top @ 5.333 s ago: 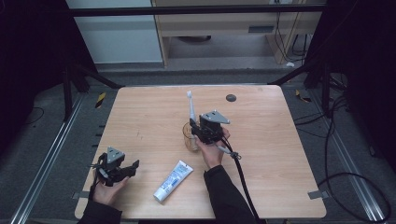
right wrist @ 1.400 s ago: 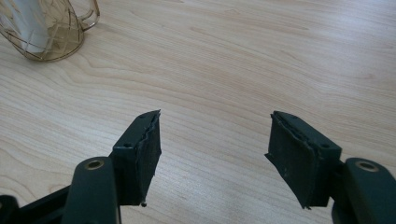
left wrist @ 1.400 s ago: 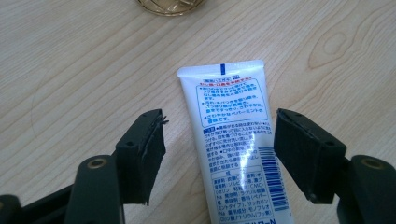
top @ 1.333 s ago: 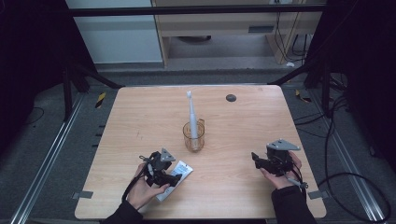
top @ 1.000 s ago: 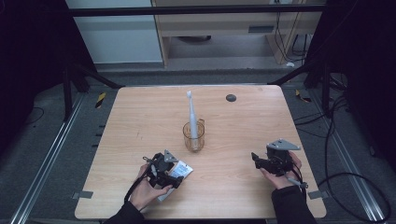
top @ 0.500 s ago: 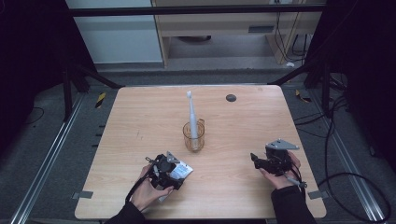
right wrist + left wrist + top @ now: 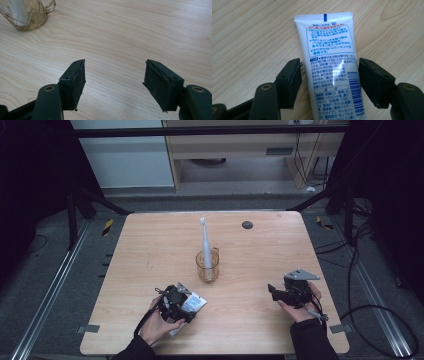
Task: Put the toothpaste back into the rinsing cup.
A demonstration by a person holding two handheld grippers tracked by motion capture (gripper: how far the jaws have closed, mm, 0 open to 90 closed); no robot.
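Toothpaste tube (image 7: 332,72) lies flat on the table (image 7: 150,255), lower left of the high view, with the left gripper (image 7: 176,306) down over it. Compared with a second ago that gripper sits in the same spot, but its jaws have just been closing: in the left gripper view the tube now runs between them, the right pad about at the tube's edge, the left one with a thin gap. No squeeze visible yet, so I'd call it not gripped, grasp about to land. Right gripper (image 7: 280,294) rests at the lower right, unchanged, jaws wide apart over bare wood, nothing in them. Glass cup (image 7: 207,266) with the toothbrush (image 7: 205,242) standing in it sits mid-table, well apart from both. Likely next: finish closing, lift the tube.
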